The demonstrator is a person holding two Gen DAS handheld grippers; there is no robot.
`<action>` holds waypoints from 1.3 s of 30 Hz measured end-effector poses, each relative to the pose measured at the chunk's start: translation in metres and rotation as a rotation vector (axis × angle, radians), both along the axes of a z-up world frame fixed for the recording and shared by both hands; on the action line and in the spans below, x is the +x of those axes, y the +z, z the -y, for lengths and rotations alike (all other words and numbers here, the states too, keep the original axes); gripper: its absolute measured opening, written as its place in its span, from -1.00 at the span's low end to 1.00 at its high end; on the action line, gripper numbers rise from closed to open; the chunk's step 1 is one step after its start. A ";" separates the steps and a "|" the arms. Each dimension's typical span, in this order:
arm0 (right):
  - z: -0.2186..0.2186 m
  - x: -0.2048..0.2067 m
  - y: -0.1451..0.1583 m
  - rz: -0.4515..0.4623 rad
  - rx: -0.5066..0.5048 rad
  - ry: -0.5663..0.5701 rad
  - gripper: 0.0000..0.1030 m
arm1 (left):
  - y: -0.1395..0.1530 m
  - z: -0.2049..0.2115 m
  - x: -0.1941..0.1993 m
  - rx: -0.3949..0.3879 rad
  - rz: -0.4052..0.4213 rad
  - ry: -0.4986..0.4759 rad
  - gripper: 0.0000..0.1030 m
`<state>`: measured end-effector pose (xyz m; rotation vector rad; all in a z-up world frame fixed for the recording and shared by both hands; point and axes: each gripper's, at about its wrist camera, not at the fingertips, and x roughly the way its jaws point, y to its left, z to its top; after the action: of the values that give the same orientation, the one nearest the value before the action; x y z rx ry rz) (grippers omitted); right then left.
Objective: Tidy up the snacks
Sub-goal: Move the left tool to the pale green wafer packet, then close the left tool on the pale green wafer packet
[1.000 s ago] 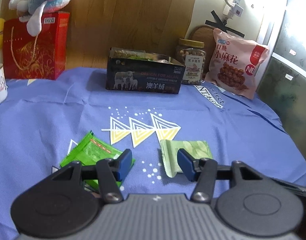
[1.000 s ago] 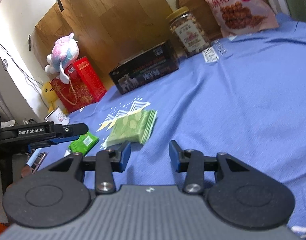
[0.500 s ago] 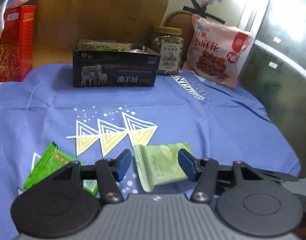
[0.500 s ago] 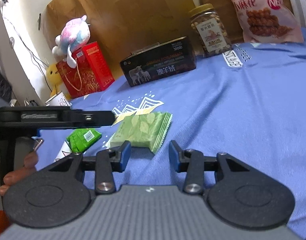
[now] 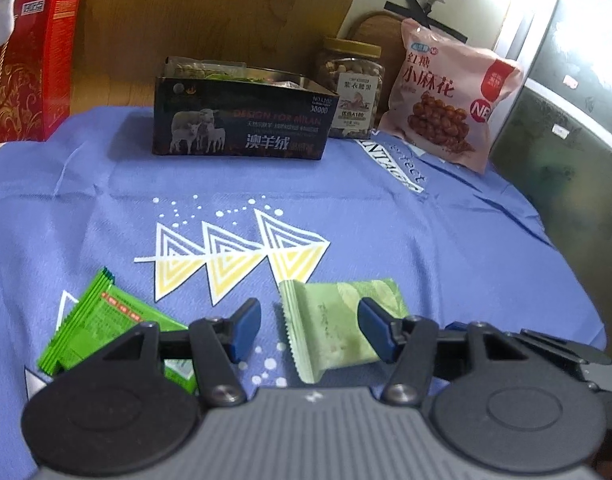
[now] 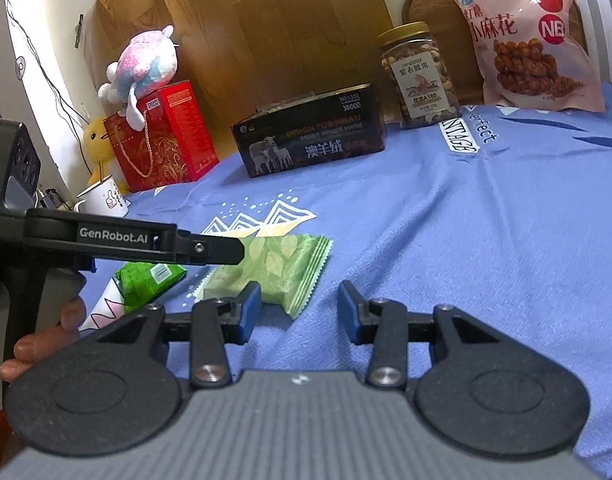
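A pale green snack packet [image 5: 338,320] lies flat on the blue cloth, between the open fingers of my left gripper [image 5: 310,330]. It also shows in the right wrist view [image 6: 278,268], just ahead of my open, empty right gripper [image 6: 300,306]. A bright green packet [image 5: 102,328] lies left of it, also seen in the right wrist view [image 6: 150,278]. A dark open box [image 5: 242,120] with snacks inside stands at the back of the table.
A nut jar [image 5: 354,88] and a pink snack bag [image 5: 450,100] stand at the back right. A red gift bag [image 5: 22,68] with a plush toy [image 6: 146,64] stands at the back left, a white mug [image 6: 102,200] beside it. The table edge drops off at the right.
My left gripper has shifted right and now straddles the pale green packet instead of the gap between the two packets. My right gripper has drawn closer to that packet.
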<state>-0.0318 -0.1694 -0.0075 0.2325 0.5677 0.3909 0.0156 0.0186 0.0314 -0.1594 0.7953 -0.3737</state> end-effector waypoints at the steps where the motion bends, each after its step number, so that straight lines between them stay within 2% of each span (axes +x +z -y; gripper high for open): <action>1: 0.000 -0.001 0.001 0.002 -0.003 -0.004 -0.12 | 0.002 -0.001 -0.001 -0.005 0.004 0.000 0.06; 10: -0.001 -0.003 0.004 0.022 0.020 0.006 -0.12 | 0.005 -0.001 -0.004 0.003 0.019 0.005 0.06; 13: -0.003 -0.002 0.006 0.025 0.002 0.012 -0.12 | 0.007 -0.002 -0.005 -0.016 0.027 0.005 0.06; 18: 0.001 -0.006 0.004 0.026 0.011 0.000 -0.12 | 0.003 0.002 -0.003 -0.003 0.009 -0.011 0.07; 22: 0.004 -0.005 0.003 0.017 0.011 -0.014 -0.12 | 0.005 0.002 -0.002 -0.019 0.015 -0.023 0.18; 25: 0.004 -0.007 0.005 0.033 -0.014 -0.021 -0.12 | 0.006 0.005 -0.003 -0.004 0.030 -0.041 0.18; 28: 0.000 -0.004 0.004 0.022 -0.034 -0.002 -0.11 | 0.001 0.004 0.001 0.024 0.002 -0.053 0.18; 30: -0.007 0.001 0.001 0.006 -0.066 0.030 -0.08 | -0.001 -0.003 0.001 0.022 -0.011 -0.046 0.18; 34: -0.016 0.007 -0.001 0.001 -0.103 0.065 0.17 | 0.002 -0.022 0.000 -0.026 -0.025 -0.044 0.22; 39: -0.024 0.014 -0.001 0.020 -0.143 0.088 0.17 | -0.001 -0.023 0.005 -0.048 -0.042 -0.071 0.22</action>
<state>-0.0177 -0.1456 -0.0082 0.0660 0.5850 0.4358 0.0202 0.0420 0.0303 -0.1846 0.8356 -0.4579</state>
